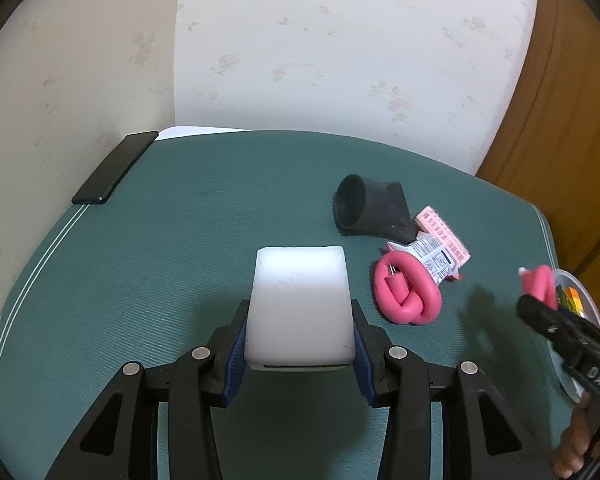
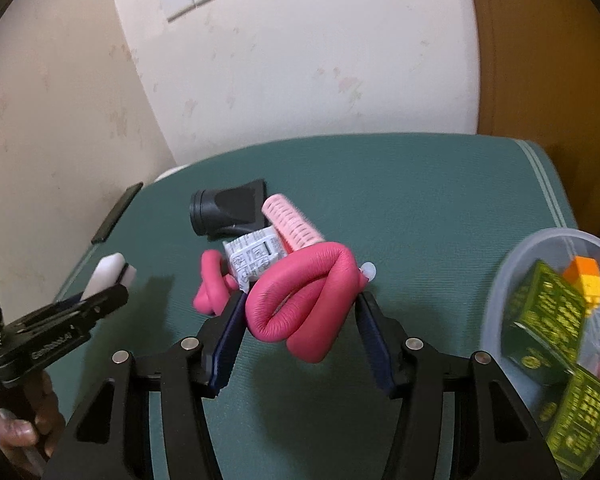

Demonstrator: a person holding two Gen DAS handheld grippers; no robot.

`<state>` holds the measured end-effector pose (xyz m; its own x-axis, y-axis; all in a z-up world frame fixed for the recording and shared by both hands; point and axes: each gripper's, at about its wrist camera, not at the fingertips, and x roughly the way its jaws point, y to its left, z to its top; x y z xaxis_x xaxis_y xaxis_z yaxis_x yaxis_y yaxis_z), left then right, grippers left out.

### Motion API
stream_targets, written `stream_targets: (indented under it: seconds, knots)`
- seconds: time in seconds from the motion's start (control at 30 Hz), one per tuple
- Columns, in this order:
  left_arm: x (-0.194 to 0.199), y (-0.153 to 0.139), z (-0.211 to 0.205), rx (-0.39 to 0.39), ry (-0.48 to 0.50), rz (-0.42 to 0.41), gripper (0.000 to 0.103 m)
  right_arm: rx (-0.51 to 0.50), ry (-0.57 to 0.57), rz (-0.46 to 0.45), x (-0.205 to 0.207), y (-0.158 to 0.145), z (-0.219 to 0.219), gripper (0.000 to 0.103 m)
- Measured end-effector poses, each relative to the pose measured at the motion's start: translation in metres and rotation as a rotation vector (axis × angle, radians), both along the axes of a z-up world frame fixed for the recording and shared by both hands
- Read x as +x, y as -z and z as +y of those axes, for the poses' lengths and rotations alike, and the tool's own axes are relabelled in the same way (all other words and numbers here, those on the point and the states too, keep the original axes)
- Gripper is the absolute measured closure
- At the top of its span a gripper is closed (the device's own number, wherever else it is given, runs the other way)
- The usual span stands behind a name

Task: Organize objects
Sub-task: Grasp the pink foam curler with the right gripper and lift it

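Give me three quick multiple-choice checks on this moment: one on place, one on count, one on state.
1. Where is the clear container?
A. Right edge of the green mat
B. Beside the phone
C. On the floor

2. How many twisted pink foam rollers show?
A. One
B. Two
C. Four

3. What does the left gripper hold?
A. Nothing
B. White block
C. Black nozzle

Answers:
1. A, it sits at the mat's right edge.
2. B, one in the right gripper, one on the mat.
3. B, fingers clamp the block.
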<state>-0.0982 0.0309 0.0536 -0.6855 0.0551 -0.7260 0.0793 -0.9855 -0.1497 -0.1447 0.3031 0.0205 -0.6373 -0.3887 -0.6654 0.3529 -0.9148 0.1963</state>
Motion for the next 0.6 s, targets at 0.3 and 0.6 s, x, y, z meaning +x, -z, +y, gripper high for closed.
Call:
stream_targets:
  seconds: [0.3,0.6]
  knots:
    - [0.001,0.004,0.009,-0.03,0.015,-0.003,0.056,-0.009,0.118,0.062,0.01,-0.017,0.047,0.047]
    - [0.008,0.0,0.024,-0.038,0.047,0.01,0.056,-0.003,0.257,0.068,0.014,-0.019,0.111,0.047]
